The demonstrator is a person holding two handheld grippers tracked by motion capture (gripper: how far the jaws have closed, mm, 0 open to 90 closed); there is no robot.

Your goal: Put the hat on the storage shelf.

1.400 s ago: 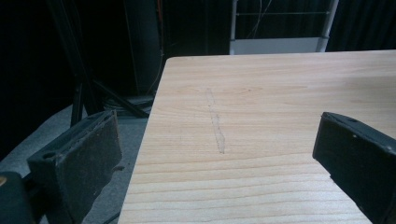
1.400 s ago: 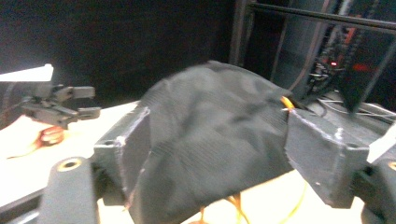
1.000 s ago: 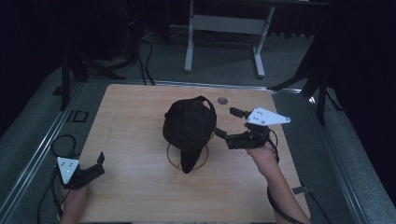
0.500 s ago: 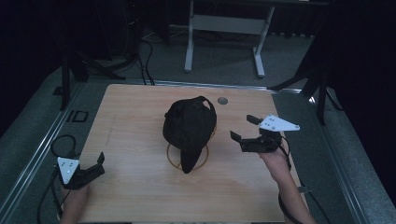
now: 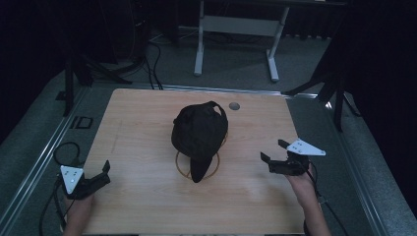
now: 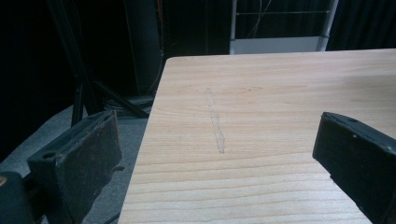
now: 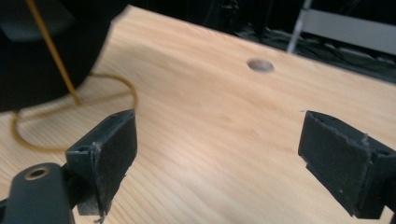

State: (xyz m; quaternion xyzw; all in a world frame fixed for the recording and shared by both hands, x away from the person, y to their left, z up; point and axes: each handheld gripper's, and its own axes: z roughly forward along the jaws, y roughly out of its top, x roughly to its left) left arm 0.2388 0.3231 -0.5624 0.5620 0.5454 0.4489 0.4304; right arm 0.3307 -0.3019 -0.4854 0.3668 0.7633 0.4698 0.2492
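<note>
The black cap [image 5: 199, 132] sits on a wire stand [image 5: 183, 168] (probably to keep shape), both grippers, left [image 5: 101, 175] and right [image 5: 273, 153], wide apart, empty.

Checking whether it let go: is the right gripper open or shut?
Open: the right gripper has its fingers spread wide, bare table between them.

A pale wooden bench [image 5: 147, 128] fills the middle of the frame, with a round grommet [image 5: 234, 105] near its far edge. Behind it, top centre, stands a grey metal frame [image 5: 236, 29] on grey carpet [image 5: 314, 123]; cables [image 5: 152, 54] trail at upper left.
</note>
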